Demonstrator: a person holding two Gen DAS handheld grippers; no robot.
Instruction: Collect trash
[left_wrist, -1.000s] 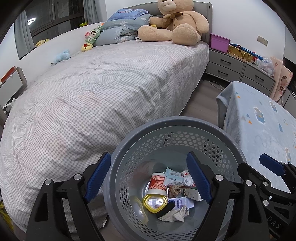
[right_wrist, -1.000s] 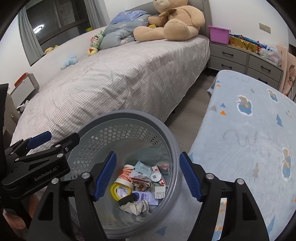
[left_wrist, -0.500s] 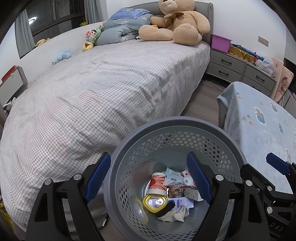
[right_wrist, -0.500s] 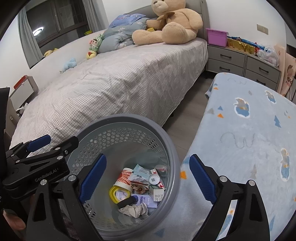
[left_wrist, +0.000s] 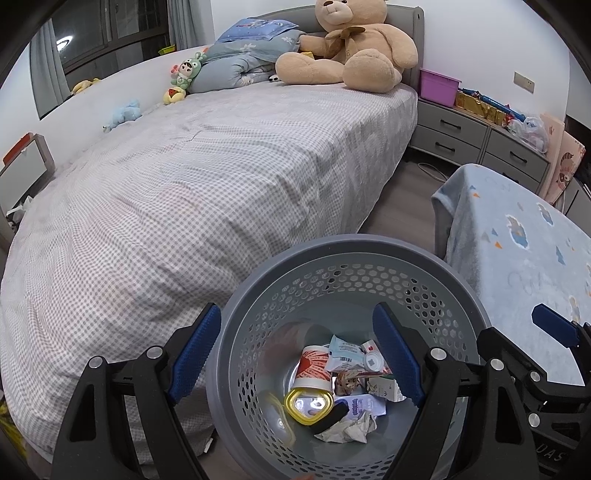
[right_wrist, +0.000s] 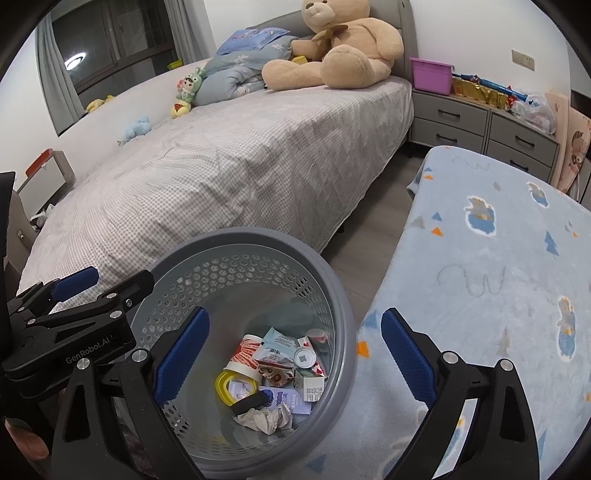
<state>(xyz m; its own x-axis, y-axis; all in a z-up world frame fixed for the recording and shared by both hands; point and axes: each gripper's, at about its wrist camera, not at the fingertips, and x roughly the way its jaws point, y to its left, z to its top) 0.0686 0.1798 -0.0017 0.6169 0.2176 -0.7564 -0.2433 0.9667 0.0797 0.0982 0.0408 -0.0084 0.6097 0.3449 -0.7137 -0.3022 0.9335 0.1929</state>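
Directly below both tools sits the bin (right_wrist: 332, 295); right tool (right_wrist: 295, 354) just opening, empty; left tool (left_wrist: 295, 354) released, empty.

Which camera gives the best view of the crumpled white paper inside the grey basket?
The right wrist view: the crumpled white paper lies fully visible on the grey basket floor. In the left wrist view the paper is also visible, but lower and more distorted.
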